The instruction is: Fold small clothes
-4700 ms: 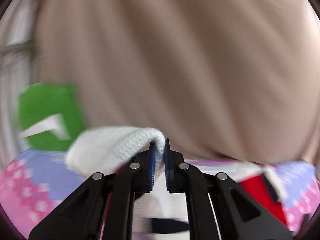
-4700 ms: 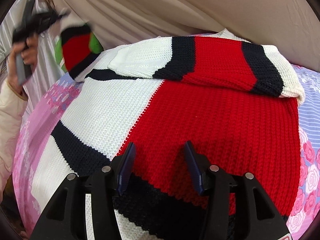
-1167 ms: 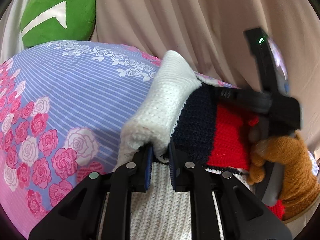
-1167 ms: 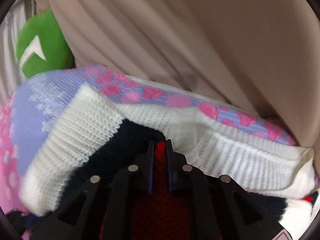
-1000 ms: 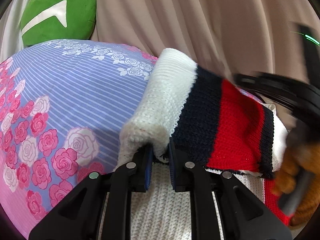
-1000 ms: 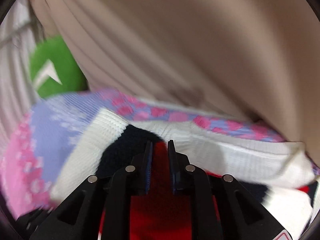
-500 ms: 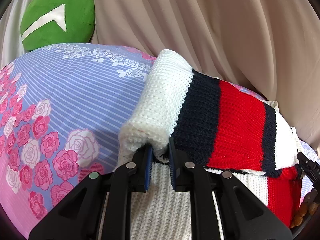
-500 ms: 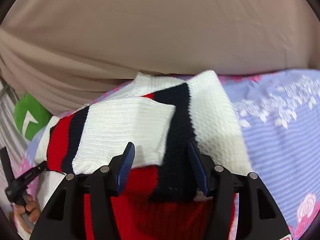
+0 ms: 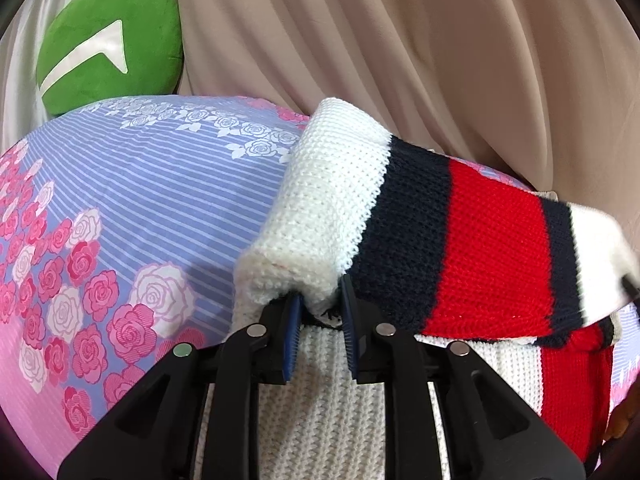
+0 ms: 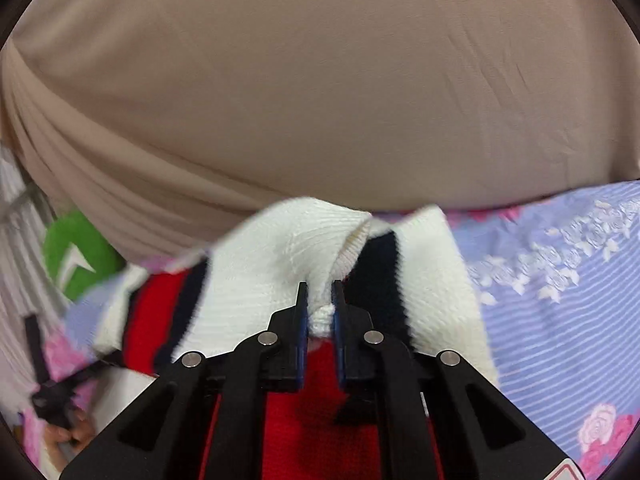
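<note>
A small knitted sweater (image 9: 472, 248) in white, navy and red lies on a floral bedsheet (image 9: 132, 200). Its striped sleeve is folded across the body. My left gripper (image 9: 318, 312) is shut on the white shoulder fold of the sweater at its left edge. In the right wrist view my right gripper (image 10: 319, 304) is shut on the sweater's white sleeve cuff (image 10: 280, 264) and holds it slightly raised over the red body (image 10: 316, 412). The left gripper (image 10: 52, 396) shows small at the far left of that view.
A green plush cushion (image 9: 108, 40) sits at the back left of the bed and shows in the right wrist view (image 10: 76, 260) too. A beige curtain (image 9: 400, 40) hangs close behind the bed. The blue and pink sheet (image 10: 560, 300) extends right of the sweater.
My right gripper, open above the sweater half a second ago, has closed on the white cuff and lifted it. My left gripper keeps its hold in the same place.
</note>
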`<state>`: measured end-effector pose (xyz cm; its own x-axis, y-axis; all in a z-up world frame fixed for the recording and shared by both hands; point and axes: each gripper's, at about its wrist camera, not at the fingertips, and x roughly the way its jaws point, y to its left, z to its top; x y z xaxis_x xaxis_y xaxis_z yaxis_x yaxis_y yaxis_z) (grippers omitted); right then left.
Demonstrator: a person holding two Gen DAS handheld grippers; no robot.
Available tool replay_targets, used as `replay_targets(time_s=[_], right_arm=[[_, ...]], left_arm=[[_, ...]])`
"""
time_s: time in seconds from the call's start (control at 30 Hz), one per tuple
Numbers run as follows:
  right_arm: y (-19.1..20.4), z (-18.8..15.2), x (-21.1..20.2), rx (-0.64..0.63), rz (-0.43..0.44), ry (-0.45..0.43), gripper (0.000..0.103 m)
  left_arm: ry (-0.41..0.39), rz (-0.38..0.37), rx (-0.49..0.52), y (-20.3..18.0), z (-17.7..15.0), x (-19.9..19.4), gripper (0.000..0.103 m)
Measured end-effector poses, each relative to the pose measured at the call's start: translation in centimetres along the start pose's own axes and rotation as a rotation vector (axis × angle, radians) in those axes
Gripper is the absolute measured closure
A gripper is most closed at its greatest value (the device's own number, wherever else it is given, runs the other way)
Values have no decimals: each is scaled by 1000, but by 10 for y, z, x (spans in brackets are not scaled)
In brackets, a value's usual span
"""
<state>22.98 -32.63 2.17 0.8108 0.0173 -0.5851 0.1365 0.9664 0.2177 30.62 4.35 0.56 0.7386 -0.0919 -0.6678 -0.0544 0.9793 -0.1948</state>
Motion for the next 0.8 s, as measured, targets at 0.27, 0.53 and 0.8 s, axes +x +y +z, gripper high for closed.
replay_targets(time_s=[0.27, 0.53, 0.8], right_arm=[[-6, -2, -9, 51, -73, -35, 88], [72, -10, -14, -108, 209, -18, 78], [35, -10, 42, -62, 116, 145, 103]], left_arm=[[1, 12, 11, 0, 1, 2, 82], [0, 29, 27, -4, 0, 2, 82], [2, 6, 11, 0, 0, 1, 81]])
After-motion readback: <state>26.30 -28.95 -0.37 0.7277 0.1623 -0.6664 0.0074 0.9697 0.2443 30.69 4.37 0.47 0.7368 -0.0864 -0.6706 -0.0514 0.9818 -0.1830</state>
